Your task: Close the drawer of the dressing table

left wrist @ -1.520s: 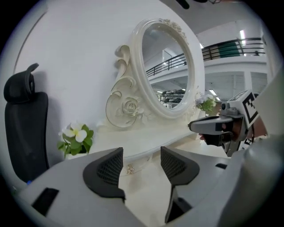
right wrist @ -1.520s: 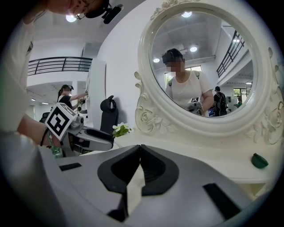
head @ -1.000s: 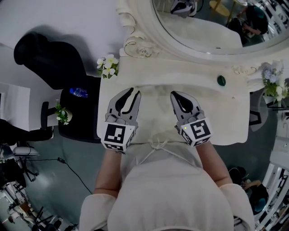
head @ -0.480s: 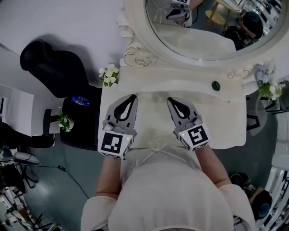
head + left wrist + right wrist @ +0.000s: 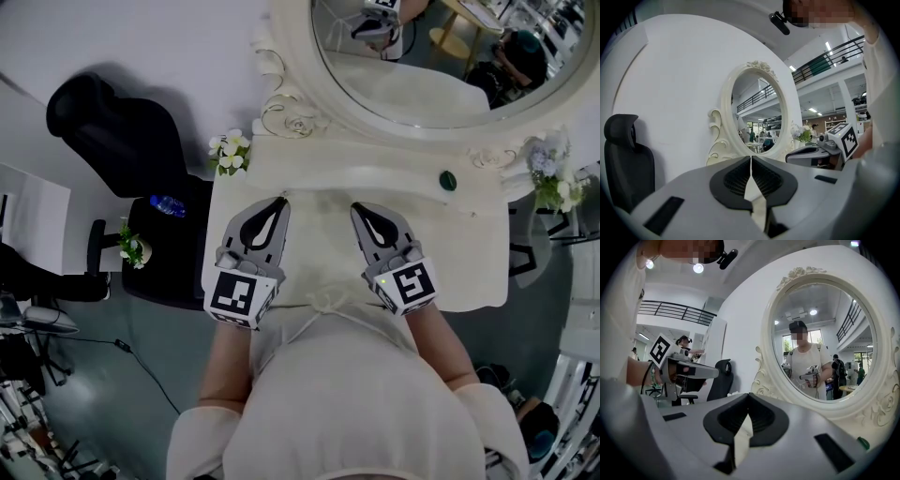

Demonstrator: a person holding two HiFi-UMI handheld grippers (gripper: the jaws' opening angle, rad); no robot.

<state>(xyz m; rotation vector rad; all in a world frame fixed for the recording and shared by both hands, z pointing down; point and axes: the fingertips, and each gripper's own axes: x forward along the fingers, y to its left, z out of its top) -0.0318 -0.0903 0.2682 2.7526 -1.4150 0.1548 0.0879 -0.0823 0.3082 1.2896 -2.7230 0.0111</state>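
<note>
The white dressing table (image 5: 469,253) with its oval mirror (image 5: 441,66) stands in front of me. No drawer shows in any view; my body hides the table's front edge. My left gripper (image 5: 279,201) hovers over the table top's left half, jaws shut and empty. A hand's width to its right, my right gripper (image 5: 357,207) is level with it, also shut on nothing. Both point toward the mirror. In the left gripper view the left gripper (image 5: 751,157) faces the mirror (image 5: 757,112). In the right gripper view the right gripper (image 5: 748,397) faces the mirror (image 5: 820,343), which reflects a person.
A small green object (image 5: 448,180) lies on the table's back right. White flowers (image 5: 228,150) sit at the back left corner, more flowers (image 5: 553,183) at the right. A black office chair (image 5: 112,131) and a dark stand with a blue bottle (image 5: 167,204) are to the left.
The left gripper's jaws have come together from slightly apart. Both grippers have risen a little above the table top and then held still.
</note>
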